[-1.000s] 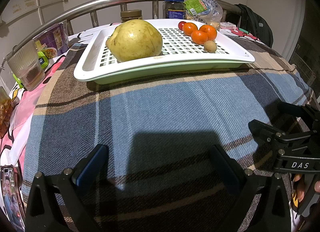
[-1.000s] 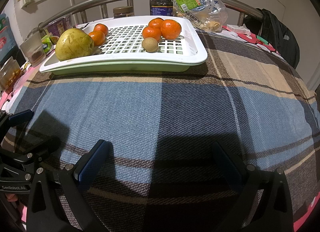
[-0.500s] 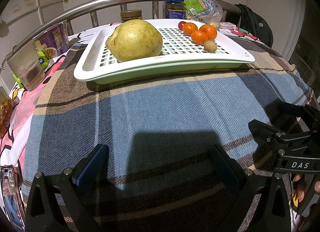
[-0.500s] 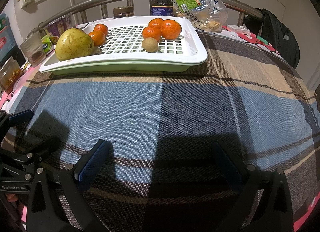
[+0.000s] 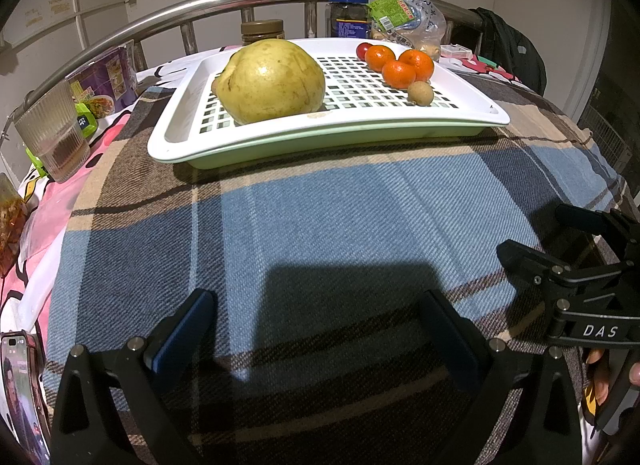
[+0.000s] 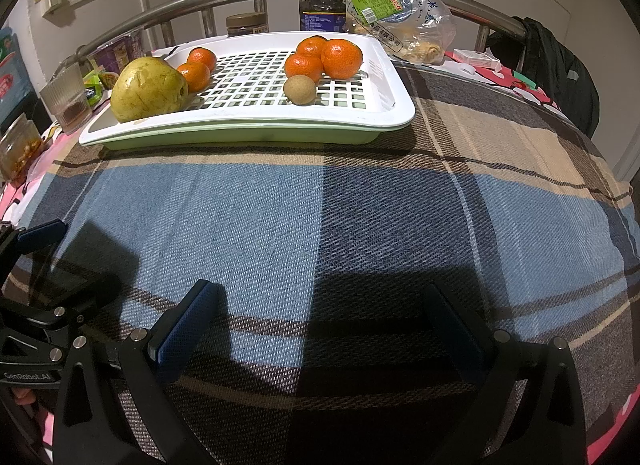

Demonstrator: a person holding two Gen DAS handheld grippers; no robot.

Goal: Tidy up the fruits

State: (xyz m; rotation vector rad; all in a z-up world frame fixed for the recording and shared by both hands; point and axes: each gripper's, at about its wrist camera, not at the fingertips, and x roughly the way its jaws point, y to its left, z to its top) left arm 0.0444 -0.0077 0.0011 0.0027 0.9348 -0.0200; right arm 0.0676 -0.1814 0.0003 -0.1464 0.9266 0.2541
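A white slotted tray (image 5: pixel 180 133) (image 6: pixel 396 105) sits at the far side of the plaid cloth. In it lie a large yellow pomelo (image 5: pixel 272 81) (image 6: pixel 148 89), several oranges (image 5: pixel 400 73) (image 6: pixel 340 59), two more oranges (image 6: pixel 196 73) beside the pomelo, a small brown kiwi (image 5: pixel 420 93) (image 6: pixel 299 89) and a red tomato (image 5: pixel 363 49). My left gripper (image 5: pixel 316 317) is open and empty, low over the cloth, well short of the tray. My right gripper (image 6: pixel 320 313) is also open and empty over the near cloth. Each gripper shows at the edge of the other's view.
A ribbed glass (image 5: pixel 54 141) (image 6: pixel 66 99), snack packets (image 5: pixel 104 83), two jars (image 5: pixel 262 31) (image 6: pixel 322 7) and a bag of food (image 6: pixel 400 17) stand around the tray by a metal rail (image 5: pixel 160 15). A phone (image 5: pixel 20 397) lies at the near left. A black bag (image 6: pixel 560 69) hangs at the right.
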